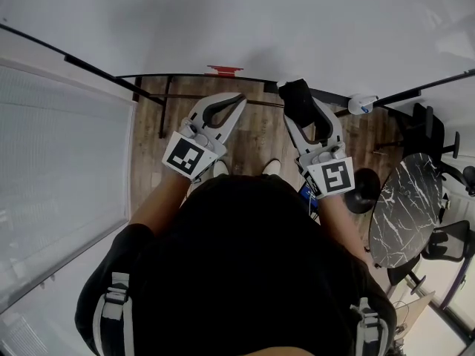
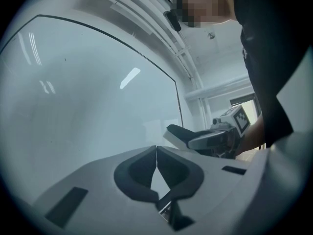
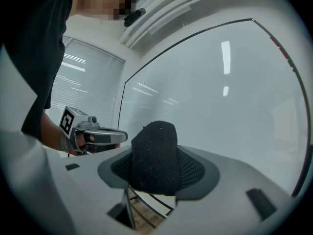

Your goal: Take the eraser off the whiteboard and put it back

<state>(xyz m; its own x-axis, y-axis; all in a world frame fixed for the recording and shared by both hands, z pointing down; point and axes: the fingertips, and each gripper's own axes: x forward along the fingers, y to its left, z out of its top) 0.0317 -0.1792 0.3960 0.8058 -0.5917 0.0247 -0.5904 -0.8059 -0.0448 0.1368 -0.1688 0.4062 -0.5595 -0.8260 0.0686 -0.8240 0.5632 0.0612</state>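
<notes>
A black felt eraser [image 3: 155,146] sits clamped between the padded jaws of my right gripper [image 3: 156,168], just in front of the whiteboard [image 3: 220,97]. In the head view the right gripper [image 1: 298,93] holds the eraser [image 1: 295,104] close to the whiteboard's [image 1: 260,21] lower edge. My left gripper [image 1: 239,97] hovers beside it, a little to the left. In its own view the left gripper [image 2: 156,153] has its jaws together with nothing between them, and the whiteboard [image 2: 88,106] fills the background. The right gripper [image 2: 210,140] shows there at the right.
A small red piece [image 1: 224,70] sits at the board's bottom rail, and a white and blue object [image 1: 361,104] sits farther right. A dark marble round table [image 1: 408,206] and chairs [image 1: 430,128] stand at the right. Window blinds [image 1: 59,147] are at the left.
</notes>
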